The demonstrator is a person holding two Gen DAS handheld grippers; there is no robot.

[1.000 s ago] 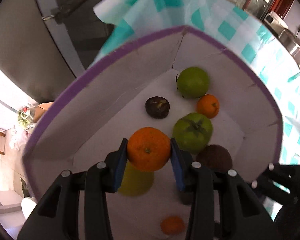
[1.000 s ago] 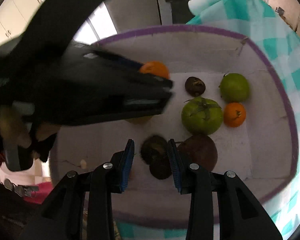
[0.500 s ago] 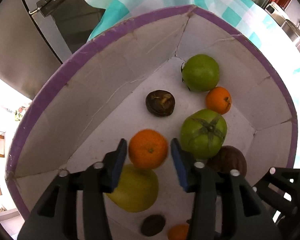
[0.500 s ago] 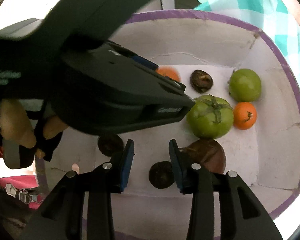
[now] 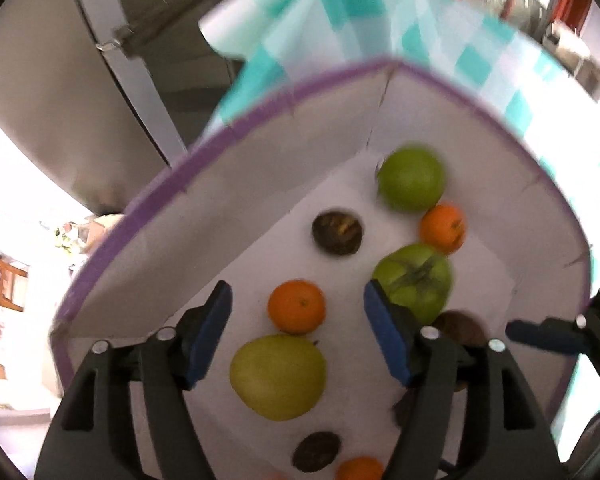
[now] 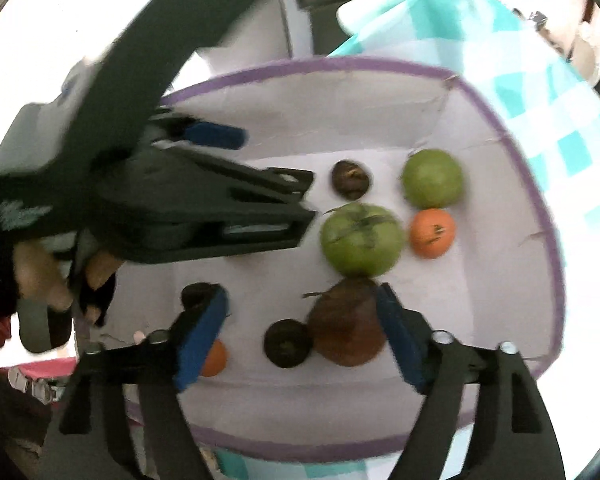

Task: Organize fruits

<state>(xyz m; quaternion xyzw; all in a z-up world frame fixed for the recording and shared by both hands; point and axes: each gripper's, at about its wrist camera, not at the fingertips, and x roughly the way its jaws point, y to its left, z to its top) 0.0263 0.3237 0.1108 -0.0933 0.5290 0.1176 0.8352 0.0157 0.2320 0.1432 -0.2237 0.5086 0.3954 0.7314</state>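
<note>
A white box with a purple rim (image 5: 236, 130) (image 6: 496, 124) holds several fruits. My left gripper (image 5: 298, 330) is open above the box. An orange (image 5: 297, 306) lies loose on the box floor between its fingers, next to a yellow-green pear (image 5: 278, 376). My right gripper (image 6: 302, 336) is open and empty over the near side. Below it lie a small dark fruit (image 6: 287, 343) and a brown pear (image 6: 346, 326). A green tomato (image 5: 414, 280) (image 6: 360, 240), a green round fruit (image 5: 412, 179) (image 6: 432, 178) and a second orange (image 5: 442, 229) (image 6: 432, 233) lie further in.
The box stands on a teal and white checked cloth (image 5: 380, 12) (image 6: 540, 80). The left gripper's body (image 6: 160, 200) fills the left of the right wrist view. Another dark fruit (image 5: 337, 233) (image 6: 351, 179) lies at the back. A metal cabinet (image 5: 60, 80) stands beyond the table.
My left gripper opened and let the orange go onto the box floor, then rose. My right gripper dropped its dark fruit earlier, opened wide, and drew back.
</note>
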